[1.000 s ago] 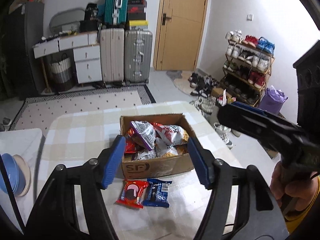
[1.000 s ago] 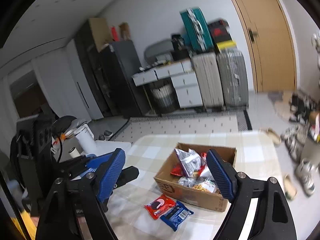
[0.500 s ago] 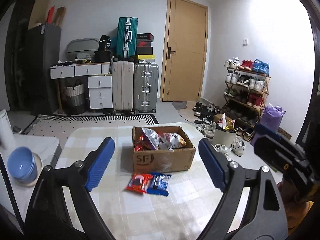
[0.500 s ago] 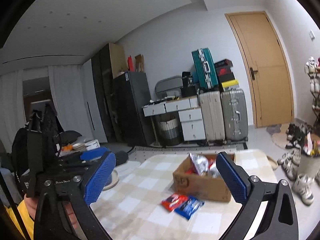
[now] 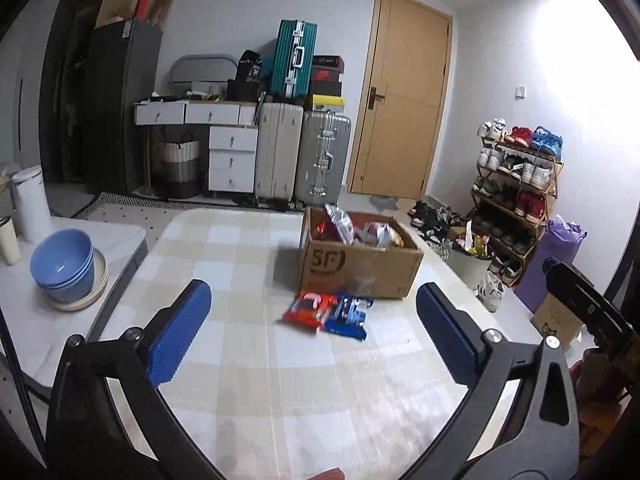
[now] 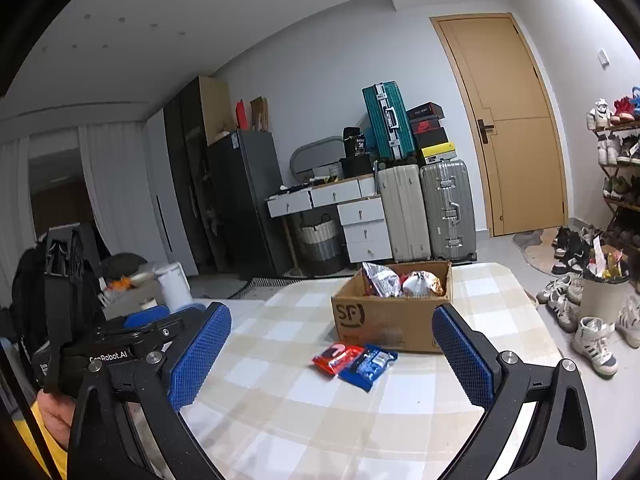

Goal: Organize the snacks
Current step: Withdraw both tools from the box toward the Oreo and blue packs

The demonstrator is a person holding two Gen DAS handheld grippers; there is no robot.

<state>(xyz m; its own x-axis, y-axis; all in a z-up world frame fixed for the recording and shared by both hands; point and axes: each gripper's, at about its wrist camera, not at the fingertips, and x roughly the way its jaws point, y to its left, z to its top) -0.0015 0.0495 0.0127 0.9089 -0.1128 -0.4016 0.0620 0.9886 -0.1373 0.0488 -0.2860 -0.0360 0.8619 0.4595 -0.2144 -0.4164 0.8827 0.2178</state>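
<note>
Snacks first: 2 packets lie flat on the checked tablecloth (image 5: 248,264), a red packet (image 5: 307,309) touching a blue packet (image 5: 349,314), both just in front of the cardboard box (image 5: 360,268), which has more bags (image 6: 404,280) poking out of its top. I've got my left gripper (image 5: 312,332) over the near part of the table, jaws opening, blue pads (image 5: 178,340) far apart with nothing between them and touching nothing. My right gripper (image 6: 332,356) is spread wide too, empty, pads clear of the cloth, the 2 packets lying ahead of it and framed between its fingers. Off to the left, blue bowls (image 5: 62,258) sit stacked on a side surface.
</note>
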